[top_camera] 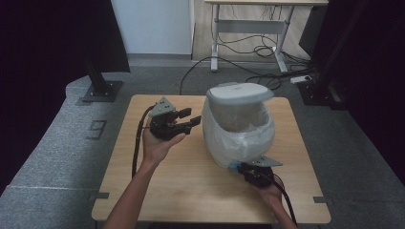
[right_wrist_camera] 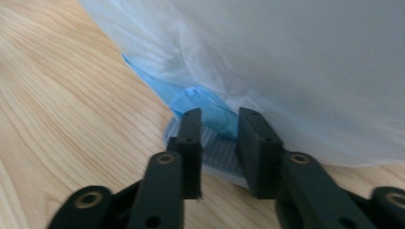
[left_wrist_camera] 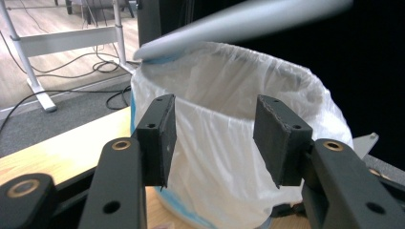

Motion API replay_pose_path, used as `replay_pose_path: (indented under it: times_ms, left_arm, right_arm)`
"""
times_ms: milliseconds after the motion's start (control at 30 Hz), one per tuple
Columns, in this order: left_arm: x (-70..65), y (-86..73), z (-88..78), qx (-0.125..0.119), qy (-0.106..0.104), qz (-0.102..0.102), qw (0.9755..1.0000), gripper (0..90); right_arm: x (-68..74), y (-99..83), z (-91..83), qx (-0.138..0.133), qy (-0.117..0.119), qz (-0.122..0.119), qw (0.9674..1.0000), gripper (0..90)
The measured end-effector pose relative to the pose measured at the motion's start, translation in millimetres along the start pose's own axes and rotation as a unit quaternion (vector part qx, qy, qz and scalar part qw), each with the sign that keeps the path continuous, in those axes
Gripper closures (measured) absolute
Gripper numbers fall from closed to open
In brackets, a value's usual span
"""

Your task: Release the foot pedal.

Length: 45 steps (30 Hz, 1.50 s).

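Note:
A small pedal bin (top_camera: 239, 129) lined with a white plastic bag (left_wrist_camera: 224, 143) stands on the wooden table (top_camera: 191, 186), right of centre. Its grey lid (top_camera: 239, 93) is lifted and appears blurred (left_wrist_camera: 239, 21) in the left gripper view. My left gripper (top_camera: 193, 117) is held open just left of the bin, jaws (left_wrist_camera: 216, 102) pointing at the bag and holding nothing. My right gripper (top_camera: 237, 167) is low at the bin's front foot. Its jaws (right_wrist_camera: 217, 117) stand narrowly apart over the ridged grey pedal (right_wrist_camera: 217, 152), against the blue bin base (right_wrist_camera: 200, 102).
A desk frame (top_camera: 253, 19) stands at the back with cables (top_camera: 258, 52) and a power strip (top_camera: 301, 78) on the floor. A black stand base (top_camera: 100, 90) sits behind the table's left corner. Bare table lies in front and left of the bin.

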<state>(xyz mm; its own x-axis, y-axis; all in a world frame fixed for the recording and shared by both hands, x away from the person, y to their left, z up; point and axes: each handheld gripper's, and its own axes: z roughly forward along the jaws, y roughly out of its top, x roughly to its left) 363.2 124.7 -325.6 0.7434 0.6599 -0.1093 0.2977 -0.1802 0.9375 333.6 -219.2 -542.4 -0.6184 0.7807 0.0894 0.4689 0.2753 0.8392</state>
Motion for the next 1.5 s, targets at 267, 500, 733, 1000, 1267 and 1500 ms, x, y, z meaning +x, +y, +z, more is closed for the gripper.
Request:
replay_pose_path:
  times_ms: [267,500,733,1000,1267,1500]
  left_arm:
    - [0.0,-14.0,-12.3,-0.005,0.000,0.001,1.0000,46.7]
    - [-1.0,-27.0,-20.1,0.004,0.011,0.011,0.9999,44.6]
    - [2.2,-49.3,-28.9,0.016,0.025,0.009,0.9995,44.3]
    - [11.7,-72.5,-43.0,0.016,0.033,-0.010,0.9993,44.0]
    - [19.9,-103.5,-51.0,0.025,0.042,-0.032,0.9983,43.9]
    - [24.6,-120.6,-51.7,0.035,0.043,-0.045,0.9975,43.7]
  right_arm:
    - [8.9,2.2,-7.4,-0.009,-0.010,-0.003,0.9999,48.7]
    - [10.9,2.4,-22.7,-0.038,-0.006,-0.009,0.9992,44.7]
    - [6.9,3.5,-41.2,-0.056,-0.018,-0.010,0.9982,42.4]
    - [-9.6,-3.0,-57.2,-0.058,-0.049,-0.011,0.9970,42.8]
    - [-31.8,-11.1,-60.9,-0.044,-0.071,0.007,0.9965,41.3]
    - [-45.0,-16.8,-59.8,-0.031,-0.088,0.018,0.9955,41.3]
